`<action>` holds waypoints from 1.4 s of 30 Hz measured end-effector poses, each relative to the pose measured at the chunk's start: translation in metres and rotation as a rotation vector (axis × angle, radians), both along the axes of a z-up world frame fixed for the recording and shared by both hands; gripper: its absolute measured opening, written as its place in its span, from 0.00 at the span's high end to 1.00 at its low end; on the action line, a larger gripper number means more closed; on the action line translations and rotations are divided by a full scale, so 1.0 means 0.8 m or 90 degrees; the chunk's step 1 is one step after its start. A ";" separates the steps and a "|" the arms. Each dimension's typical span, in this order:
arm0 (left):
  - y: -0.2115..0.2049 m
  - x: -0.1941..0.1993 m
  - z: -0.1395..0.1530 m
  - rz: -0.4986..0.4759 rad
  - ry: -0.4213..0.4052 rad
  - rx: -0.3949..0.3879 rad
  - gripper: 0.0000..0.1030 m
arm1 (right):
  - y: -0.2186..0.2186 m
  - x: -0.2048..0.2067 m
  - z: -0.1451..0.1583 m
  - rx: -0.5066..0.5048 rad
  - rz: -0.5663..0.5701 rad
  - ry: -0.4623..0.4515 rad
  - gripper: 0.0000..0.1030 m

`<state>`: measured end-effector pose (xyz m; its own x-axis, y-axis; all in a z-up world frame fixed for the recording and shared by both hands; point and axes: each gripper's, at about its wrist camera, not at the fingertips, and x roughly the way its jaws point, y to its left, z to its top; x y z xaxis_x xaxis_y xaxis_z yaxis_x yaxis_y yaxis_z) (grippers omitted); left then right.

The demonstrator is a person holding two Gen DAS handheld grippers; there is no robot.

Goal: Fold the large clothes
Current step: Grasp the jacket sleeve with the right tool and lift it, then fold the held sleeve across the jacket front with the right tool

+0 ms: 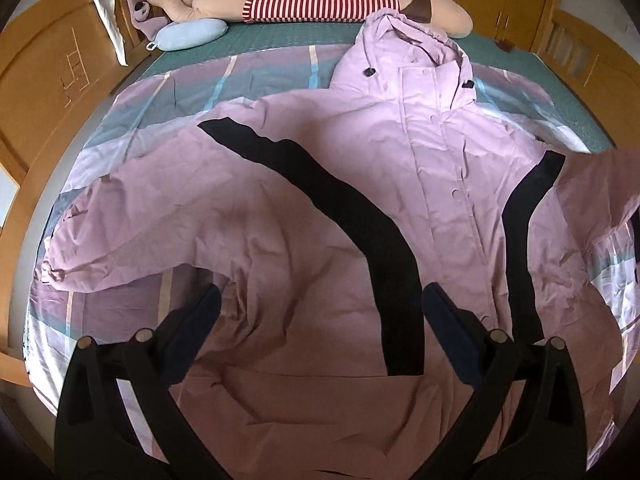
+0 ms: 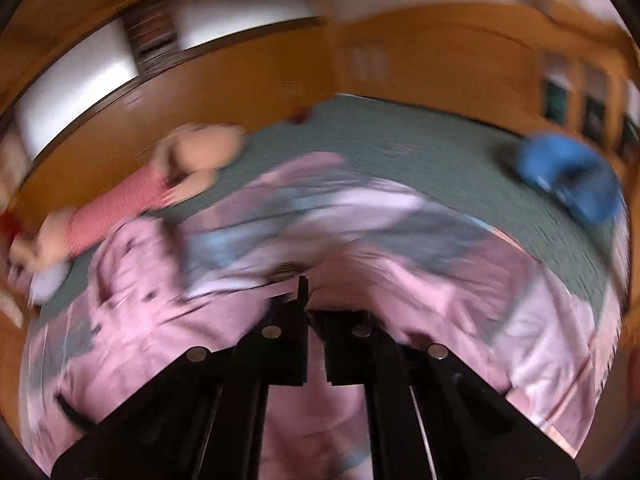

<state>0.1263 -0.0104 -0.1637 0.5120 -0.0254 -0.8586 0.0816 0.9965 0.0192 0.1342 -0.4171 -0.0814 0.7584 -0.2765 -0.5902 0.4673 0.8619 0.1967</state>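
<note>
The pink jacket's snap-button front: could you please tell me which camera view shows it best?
The left wrist view: the pink jacket lies spread out and sharp there, its snap-button front running from the hood downward. The right wrist view is motion-blurred and shows only smeared pink fabric; no buttons are discernible.

I count one pink hooded jacket (image 1: 320, 208) spread on the one bed (image 1: 280, 40), with two black stripes on its front that I can see. Over the mattress lies one striped bedsheet (image 1: 168, 92). At the headboard I see one large plush toy (image 1: 320, 4) in a red-and-white striped top, and one pale blue pillow (image 1: 188, 34). One blue cushion (image 2: 568, 180) shows, blurred, in my right view. I have two tools: left tool (image 1: 320, 300), right tool (image 2: 308, 300).
</note>
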 end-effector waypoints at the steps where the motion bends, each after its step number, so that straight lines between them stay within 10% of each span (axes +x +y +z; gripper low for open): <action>1: 0.003 -0.001 0.002 0.005 -0.003 0.002 0.02 | 0.031 0.010 0.006 -0.003 0.041 -0.002 0.94; 10: 0.053 0.009 -0.003 0.084 0.035 -0.028 0.02 | 0.296 0.073 -0.053 -0.068 0.364 0.173 0.90; 14: 0.069 0.010 -0.002 0.100 0.035 -0.058 0.02 | 0.347 0.086 -0.138 -0.014 0.418 0.320 0.41; 20: 0.067 0.009 0.004 0.097 0.022 -0.037 0.02 | 0.398 0.074 -0.206 -0.123 0.442 0.477 0.22; 23: 0.073 0.010 0.012 0.105 0.009 -0.035 0.02 | 0.414 0.063 -0.188 -0.107 0.445 0.466 0.22; 26: 0.088 0.011 0.016 0.140 -0.007 -0.031 0.02 | 0.423 0.044 -0.123 -0.013 0.488 0.355 0.22; 28: 0.099 0.013 0.013 0.157 -0.016 -0.042 0.02 | 0.430 0.022 -0.070 -0.060 0.499 0.264 0.22; 34: 0.094 0.033 -0.015 0.130 -0.013 -0.035 0.02 | 0.332 0.023 -0.022 -0.154 0.291 0.132 0.03; 42: 0.037 0.048 -0.029 0.058 -0.002 -0.026 0.02 | 0.163 0.097 -0.160 0.048 0.064 0.281 0.02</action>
<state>0.1646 0.0192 -0.1870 0.5169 -0.0137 -0.8560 -0.0100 0.9997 -0.0220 0.2117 -0.2870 -0.2094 0.4502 -0.1587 -0.8787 0.4359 0.8979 0.0612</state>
